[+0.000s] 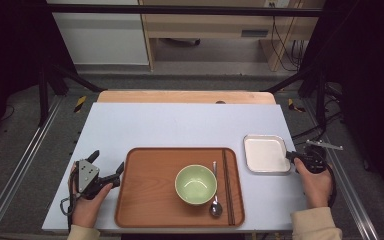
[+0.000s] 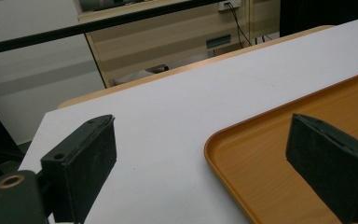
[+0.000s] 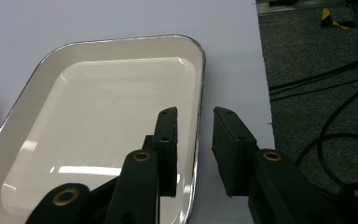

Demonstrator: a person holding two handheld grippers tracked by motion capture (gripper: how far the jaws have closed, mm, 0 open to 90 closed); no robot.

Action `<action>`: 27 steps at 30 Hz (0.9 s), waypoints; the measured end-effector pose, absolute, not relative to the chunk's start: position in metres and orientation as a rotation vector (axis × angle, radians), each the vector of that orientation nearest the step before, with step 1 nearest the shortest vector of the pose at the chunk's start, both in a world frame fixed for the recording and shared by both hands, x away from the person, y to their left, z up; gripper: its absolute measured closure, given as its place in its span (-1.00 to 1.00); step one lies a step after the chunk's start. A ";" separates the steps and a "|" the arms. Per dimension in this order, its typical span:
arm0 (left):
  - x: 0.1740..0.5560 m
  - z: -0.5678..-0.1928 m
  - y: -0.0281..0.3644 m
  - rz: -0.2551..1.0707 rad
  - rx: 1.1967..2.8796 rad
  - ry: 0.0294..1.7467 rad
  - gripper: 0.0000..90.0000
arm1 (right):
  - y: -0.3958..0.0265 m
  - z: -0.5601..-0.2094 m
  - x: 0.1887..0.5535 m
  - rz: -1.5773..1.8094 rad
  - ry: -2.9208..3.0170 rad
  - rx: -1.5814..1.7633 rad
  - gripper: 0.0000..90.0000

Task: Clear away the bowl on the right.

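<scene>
A white rectangular dish (image 1: 266, 152) with a metal rim lies on the table to the right of a brown wooden tray (image 1: 145, 200). My right gripper (image 1: 288, 156) is at the dish's right edge. In the right gripper view the dish (image 3: 102, 121) has its rim between the jaws of my right gripper (image 3: 195, 116), one jaw over the inside and one outside, with a gap on both sides. My left gripper (image 1: 108, 161) is open at the tray's left edge. In the left gripper view my left gripper (image 2: 200, 135) spans the tray's corner (image 2: 270, 154), holding nothing.
On the wooden tray stand a green bowl (image 1: 195, 184), a metal spoon (image 1: 215, 207) and dark chopsticks (image 1: 227, 185) to the bowl's right. The pale table top (image 1: 180, 125) stretches bare behind the tray. Cables (image 3: 335, 93) lie on the floor past the table's right edge.
</scene>
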State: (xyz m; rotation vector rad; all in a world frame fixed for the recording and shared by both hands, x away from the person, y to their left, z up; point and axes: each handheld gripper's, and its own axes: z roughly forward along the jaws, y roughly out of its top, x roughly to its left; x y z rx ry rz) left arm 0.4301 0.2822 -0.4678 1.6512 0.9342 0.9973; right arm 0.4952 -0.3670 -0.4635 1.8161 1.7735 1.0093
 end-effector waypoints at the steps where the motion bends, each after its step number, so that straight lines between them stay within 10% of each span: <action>1: 0.430 -0.468 0.282 0.997 1.652 0.934 -0.82 | -0.366 -0.464 0.496 1.011 1.771 1.825 0.60; 27: 0.430 -0.468 0.282 0.997 1.653 0.934 -0.82 | -0.367 -0.473 0.504 1.013 1.804 1.891 0.72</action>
